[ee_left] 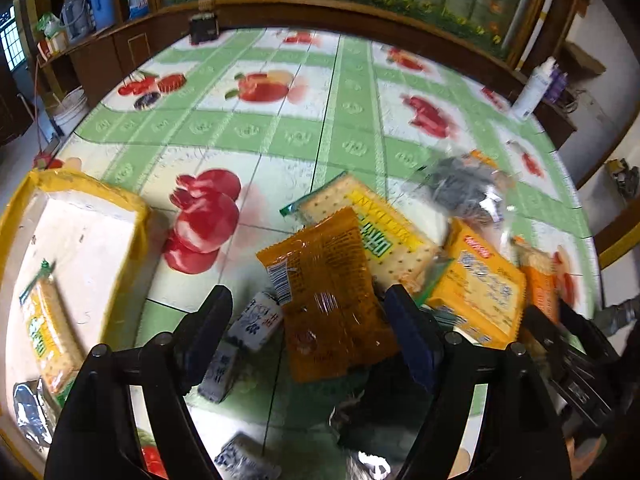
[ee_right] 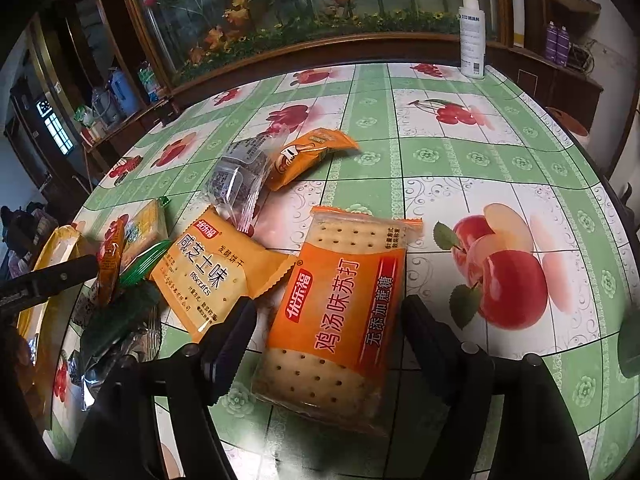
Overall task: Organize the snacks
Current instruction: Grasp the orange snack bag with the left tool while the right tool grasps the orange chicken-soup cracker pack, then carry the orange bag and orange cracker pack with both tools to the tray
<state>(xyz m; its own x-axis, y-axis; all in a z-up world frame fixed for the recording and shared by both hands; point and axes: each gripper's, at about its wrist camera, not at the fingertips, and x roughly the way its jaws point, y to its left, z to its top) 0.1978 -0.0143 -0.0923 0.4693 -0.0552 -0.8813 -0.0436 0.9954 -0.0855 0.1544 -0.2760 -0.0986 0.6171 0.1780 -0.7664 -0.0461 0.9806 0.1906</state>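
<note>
Clear-wrapped dark snack [ee_left: 466, 190] motion-blurred, foil packet [ee_left: 30, 416] cut off at edge

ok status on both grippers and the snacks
Left gripper open over orange packet. Right gripper open astride orange cracker pack. Tray holds some snacks.

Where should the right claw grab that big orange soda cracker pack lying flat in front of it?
Grip the orange cracker pack across its narrow width near the lower end, coming down from above. It lies flat on the table, lengthwise between the open right claw fingers, long edges free on both sides.
</note>
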